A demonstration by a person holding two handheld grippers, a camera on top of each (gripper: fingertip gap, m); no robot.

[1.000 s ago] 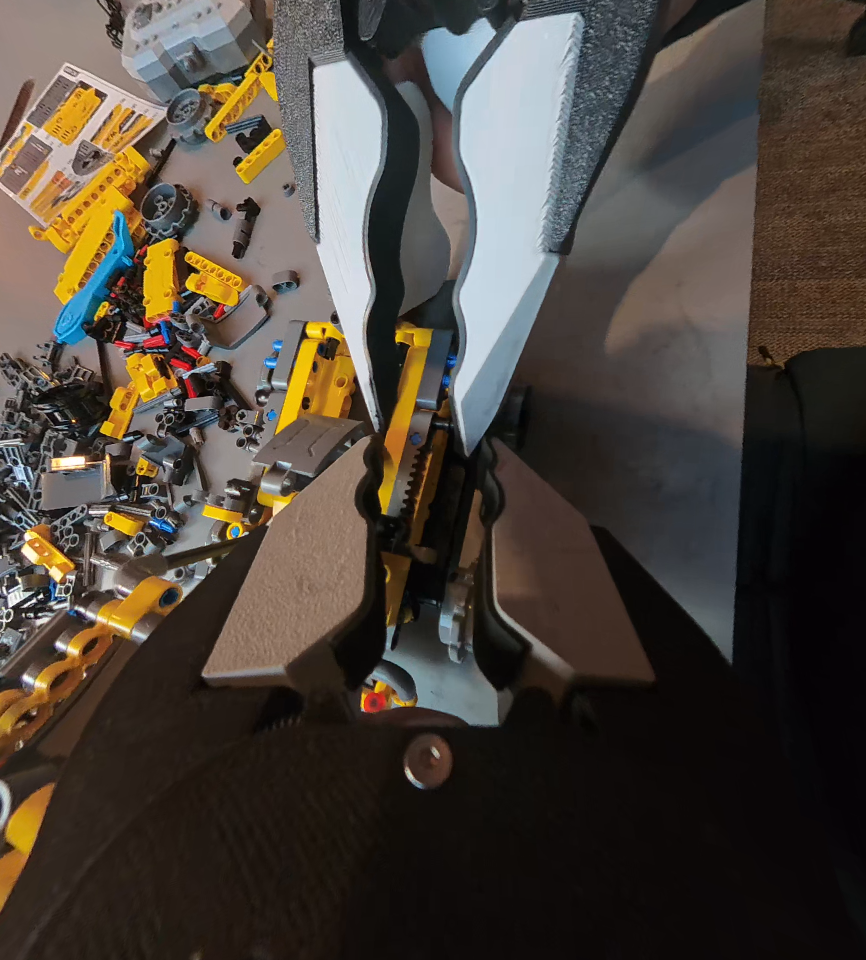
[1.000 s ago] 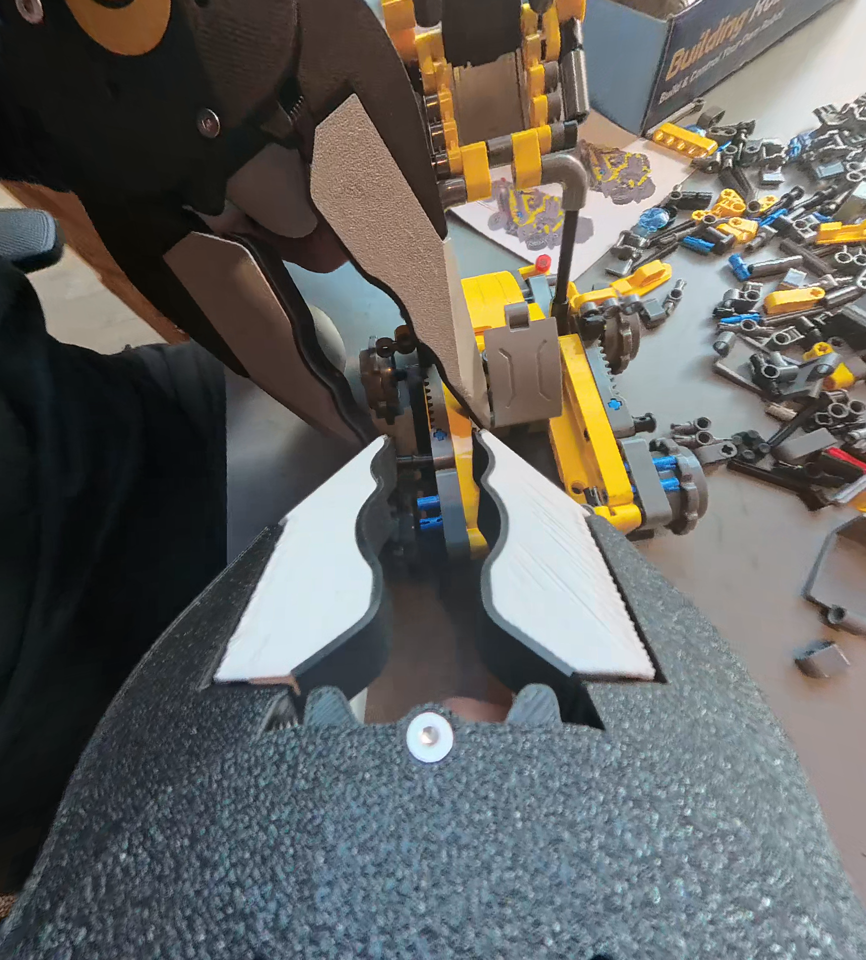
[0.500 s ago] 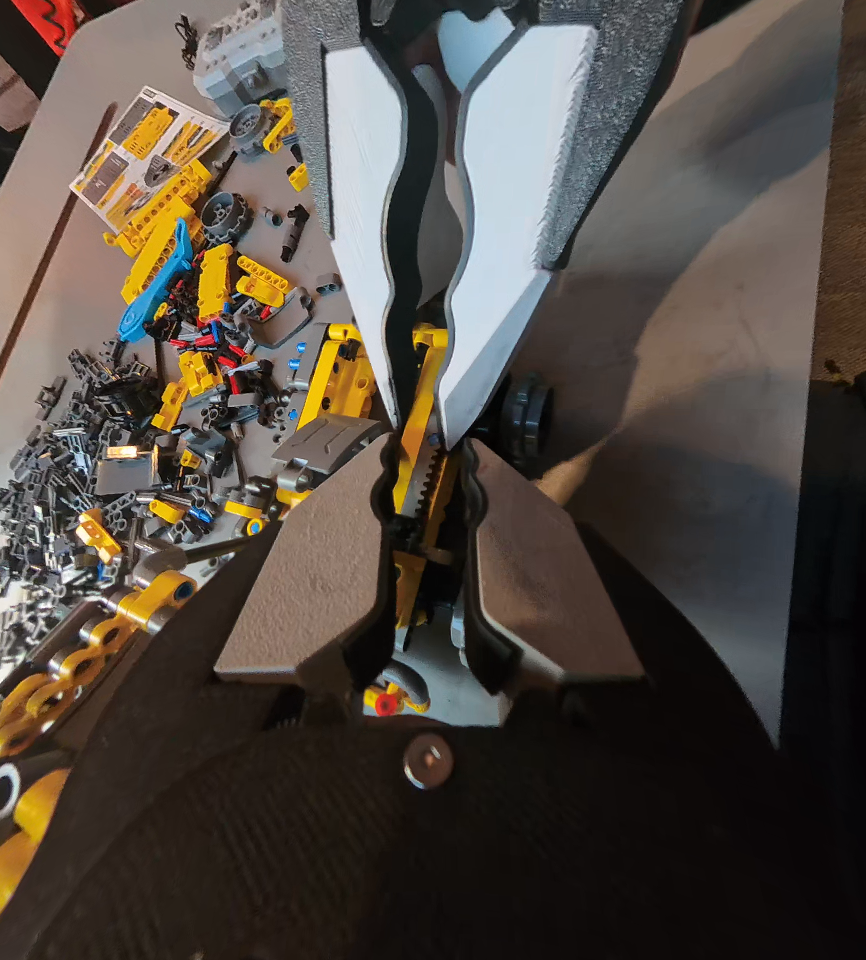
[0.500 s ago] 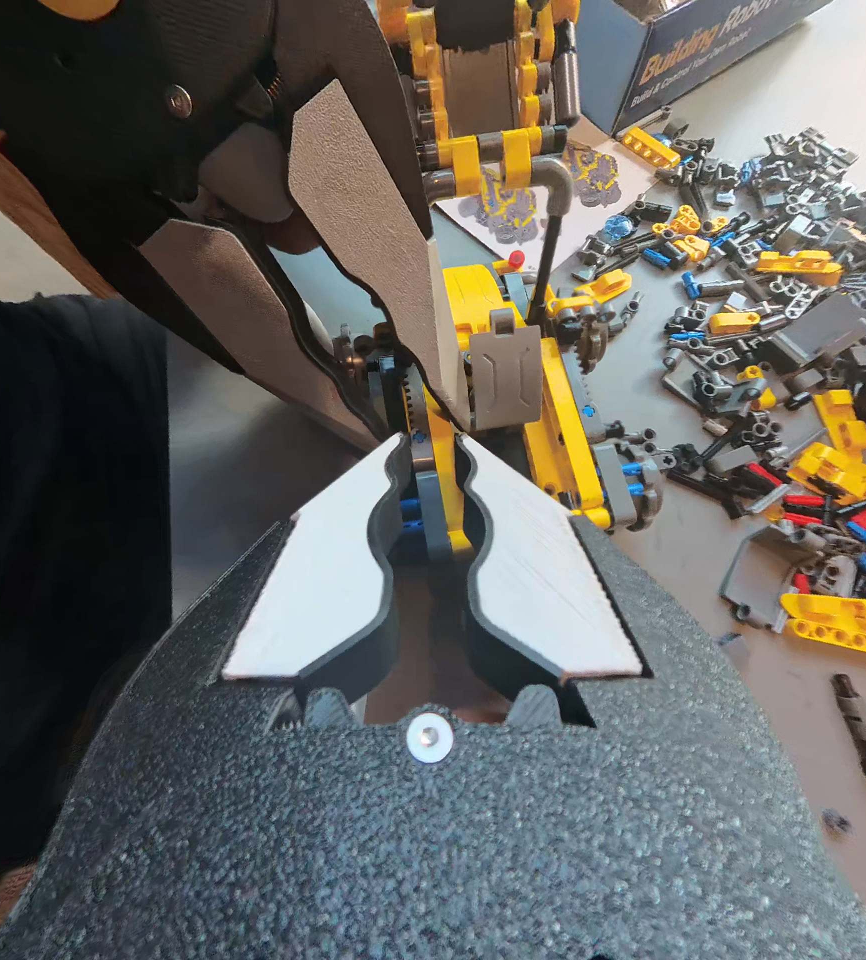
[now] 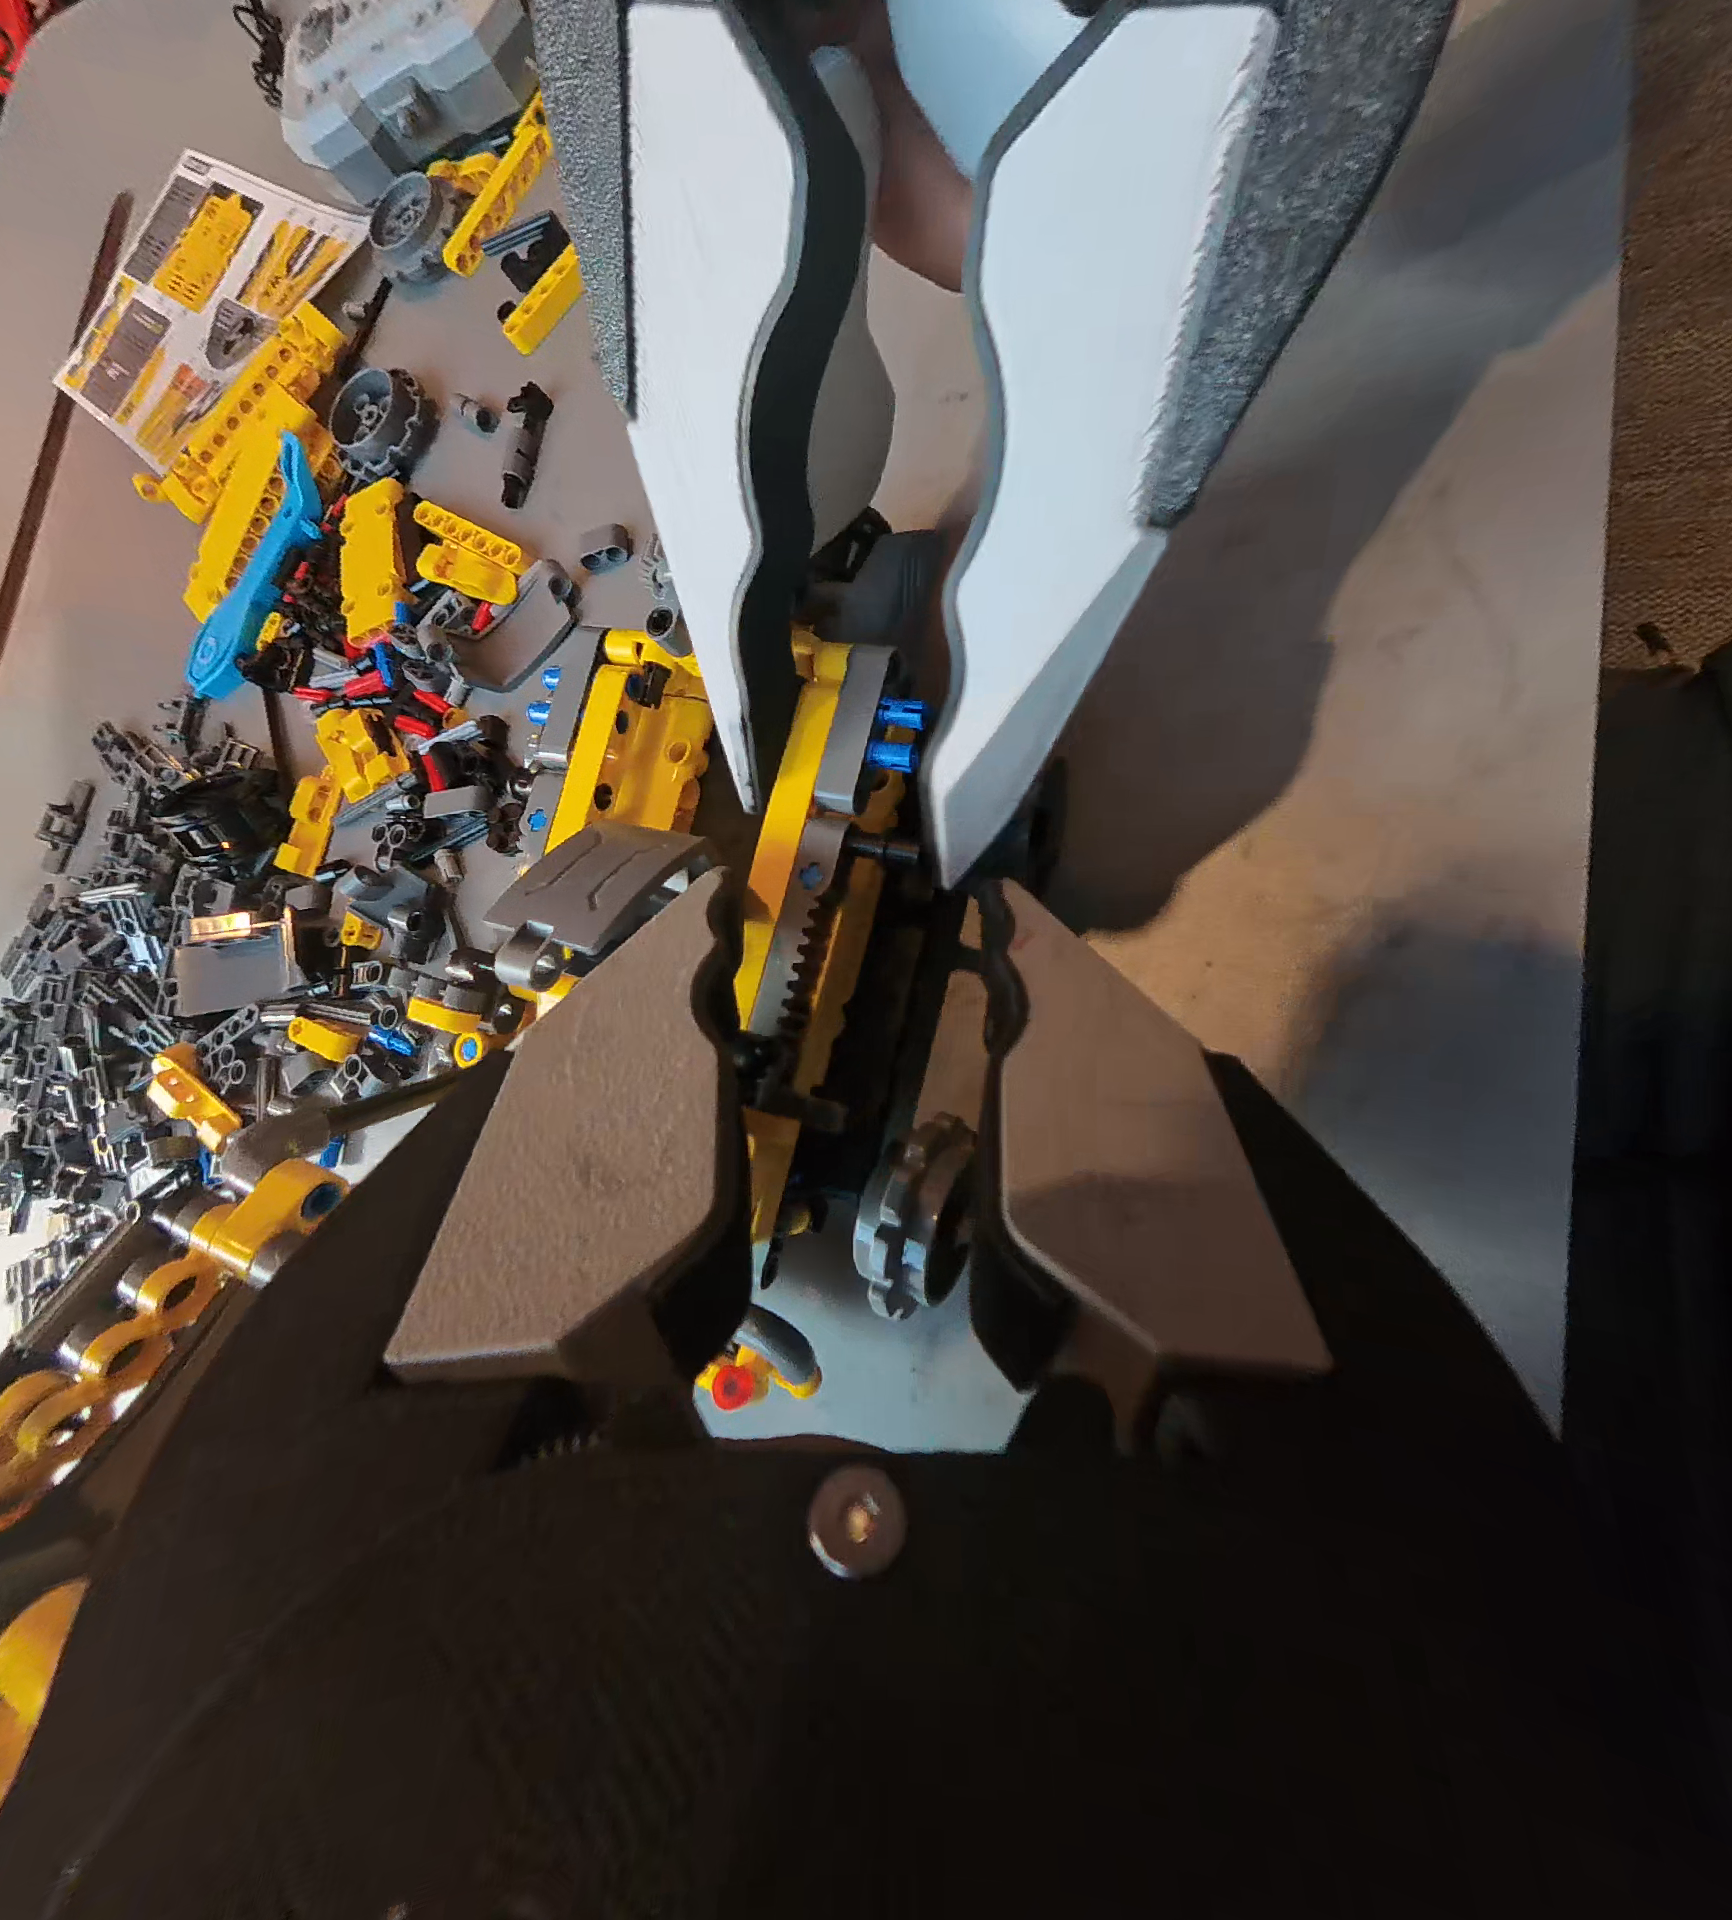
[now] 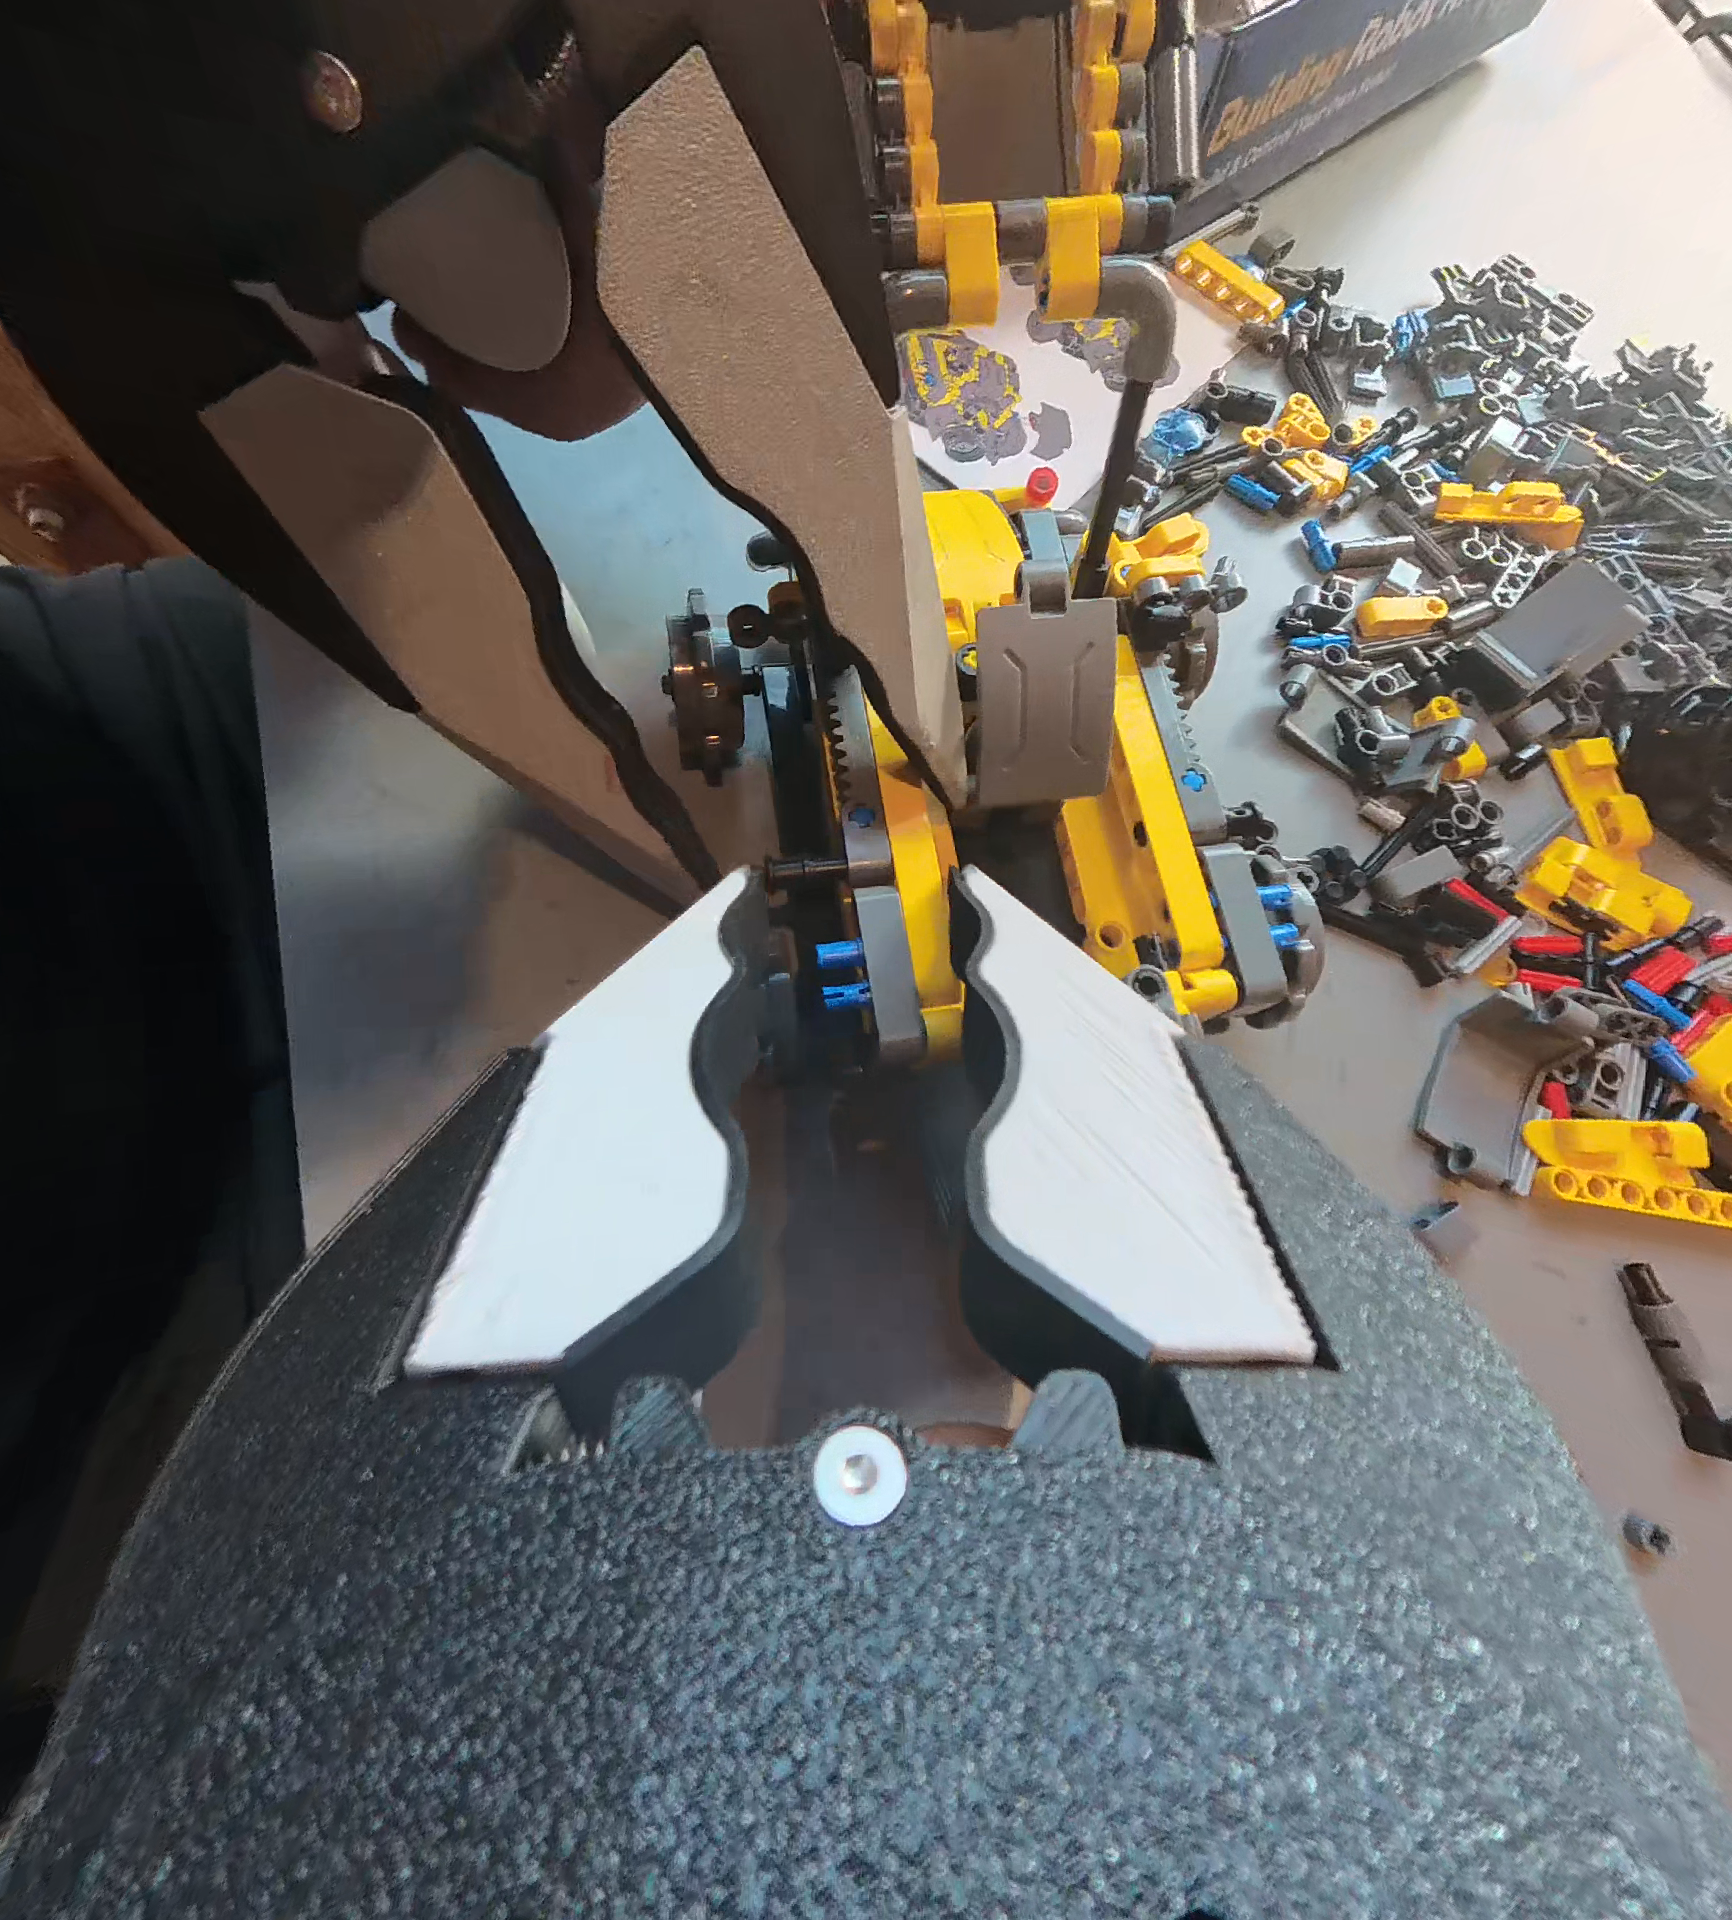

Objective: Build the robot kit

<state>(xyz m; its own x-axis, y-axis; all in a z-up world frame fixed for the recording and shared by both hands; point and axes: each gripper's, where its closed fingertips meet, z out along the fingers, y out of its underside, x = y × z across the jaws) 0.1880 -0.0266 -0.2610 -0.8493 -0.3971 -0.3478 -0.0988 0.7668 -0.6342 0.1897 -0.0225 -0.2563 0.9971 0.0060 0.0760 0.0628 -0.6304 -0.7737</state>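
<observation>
A partly built yellow, grey and black brick vehicle (image 5: 810,790) stands on the grey table (image 5: 1309,727). My left gripper (image 5: 851,899), with brown fingers, is open around one end of the toothed yellow side frame; its left finger (image 5: 613,1091) touches the yellow beam. My right gripper (image 6: 857,883), with white fingers, is open around the other end of the same frame (image 6: 903,831), beside two blue pins (image 6: 836,966). Its right finger (image 6: 1080,1101) touches the yellow beam. The two grippers face each other tip to tip. A grey cog (image 5: 919,1216) sits on the model between my left fingers.
Several loose yellow, black, grey and red pieces (image 5: 218,935) lie to one side, also in the right wrist view (image 6: 1568,727). A leaflet (image 5: 207,312), a grey block (image 5: 394,83), a blue tool (image 5: 249,603) and a dark blue box (image 6: 1361,73) lie farther off. Carpet (image 5: 1724,312) borders the table edge. Both grippers' tips are close together, under 4 cm apart. The grey block (image 5: 394,83) is about equally far from each gripper, around 35 cm.
Both grippers closed on the side frame half a second ago and have now opened wider again. The model has stayed on the table.
</observation>
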